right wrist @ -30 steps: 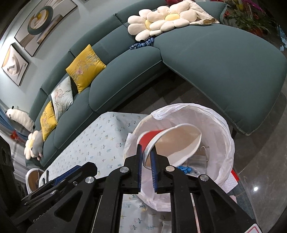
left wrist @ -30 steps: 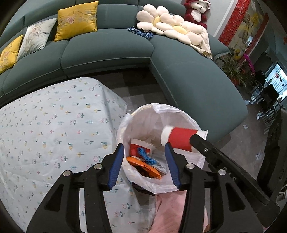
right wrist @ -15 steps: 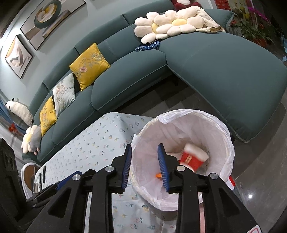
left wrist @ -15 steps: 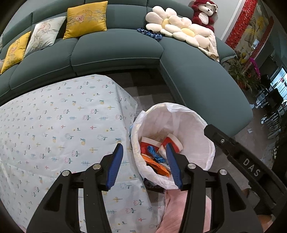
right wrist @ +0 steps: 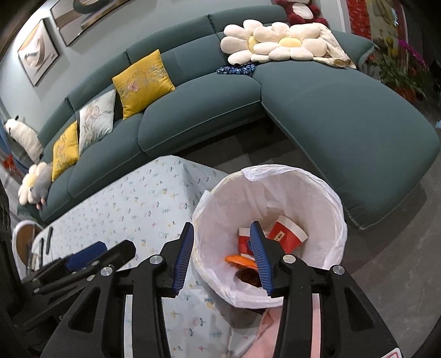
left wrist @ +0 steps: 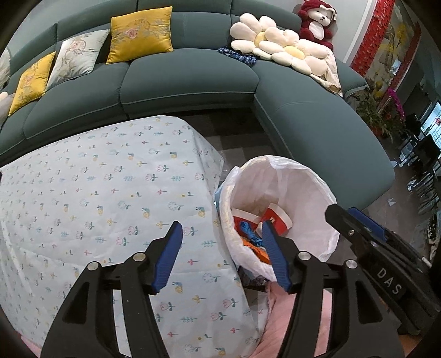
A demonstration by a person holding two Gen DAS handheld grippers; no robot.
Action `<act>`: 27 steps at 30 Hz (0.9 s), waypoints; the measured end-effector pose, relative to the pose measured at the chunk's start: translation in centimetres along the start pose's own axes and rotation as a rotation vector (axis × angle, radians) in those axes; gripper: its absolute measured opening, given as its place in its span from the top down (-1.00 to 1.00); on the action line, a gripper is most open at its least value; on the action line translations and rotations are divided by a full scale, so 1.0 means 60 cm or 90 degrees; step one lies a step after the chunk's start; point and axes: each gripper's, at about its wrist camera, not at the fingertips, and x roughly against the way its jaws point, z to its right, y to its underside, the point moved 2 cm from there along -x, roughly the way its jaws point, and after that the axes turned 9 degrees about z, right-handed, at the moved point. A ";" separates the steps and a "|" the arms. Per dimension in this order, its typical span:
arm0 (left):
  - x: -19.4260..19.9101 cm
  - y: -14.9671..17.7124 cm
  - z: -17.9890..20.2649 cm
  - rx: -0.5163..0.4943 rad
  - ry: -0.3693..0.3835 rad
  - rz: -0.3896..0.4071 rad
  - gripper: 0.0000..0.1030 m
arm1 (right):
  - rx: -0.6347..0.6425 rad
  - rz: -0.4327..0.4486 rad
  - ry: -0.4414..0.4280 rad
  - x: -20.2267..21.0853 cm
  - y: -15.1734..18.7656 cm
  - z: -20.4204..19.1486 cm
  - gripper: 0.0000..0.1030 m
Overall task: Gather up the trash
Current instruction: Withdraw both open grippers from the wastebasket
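My left gripper (left wrist: 222, 253) and right gripper (right wrist: 222, 257) look alike: black angular plastic arms, silver round screw heads at the pivots, ribbed blue pads (left wrist: 168, 257) lining each finger. White letters "DAS" mark the right one's side in the left wrist view.

Red paper cup (right wrist: 288, 238) in bin: base end hidden behind right gripper's blue pad. Second red cup (right wrist: 243, 242) beside it, mostly covered by same pad. Orange wrapper (right wrist: 239, 260) part hidden; dark item under it too dim to name. Blue scrap (left wrist: 249, 230) unidentifiable. Bin liner (left wrist: 278, 179) near rim cut by left gripper's finger. Red plush toy (right wrist: 299, 12) cropped at top edge. Wall pictures (right wrist: 37, 52) partly out of frame.
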 end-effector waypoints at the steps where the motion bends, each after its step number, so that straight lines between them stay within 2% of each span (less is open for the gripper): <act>1: 0.002 0.003 -0.001 -0.001 -0.001 0.000 -0.12 | 0.006 -0.001 0.004 0.004 0.004 -0.002 0.13; 4: 0.007 0.016 -0.008 -0.005 -0.008 -0.001 -0.13 | 0.020 -0.004 0.015 0.014 0.017 -0.006 0.07; 6: 0.011 0.028 -0.014 -0.010 -0.021 0.000 -0.20 | 0.032 -0.007 0.031 0.018 0.025 -0.007 0.05; 8: 0.014 0.039 -0.019 -0.018 -0.035 0.002 -0.21 | 0.044 -0.006 0.049 0.025 0.037 -0.009 -0.19; 11: 0.019 0.062 -0.029 -0.022 -0.050 -0.003 -0.22 | 0.056 -0.008 0.055 0.031 0.052 -0.012 -0.22; 12: 0.021 0.067 -0.031 -0.024 -0.056 -0.002 -0.23 | 0.060 -0.010 0.059 0.033 0.057 -0.013 -0.29; 15: 0.028 0.084 -0.038 -0.023 -0.074 0.002 -0.40 | 0.075 -0.004 0.067 0.040 0.072 -0.015 -0.37; 17: 0.033 0.094 -0.042 -0.022 -0.085 0.006 -0.45 | 0.086 -0.005 0.069 0.043 0.083 -0.015 -0.42; 19: 0.035 0.104 -0.046 -0.024 -0.097 0.006 -0.49 | 0.085 -0.013 0.070 0.044 0.094 -0.013 -0.63; 24: 0.040 0.122 -0.048 -0.031 -0.113 0.010 -0.66 | 0.089 -0.016 0.085 0.048 0.120 -0.006 -0.64; 27: 0.041 0.132 -0.042 -0.047 -0.125 0.013 -0.68 | 0.094 -0.017 0.093 0.048 0.134 -0.004 -0.83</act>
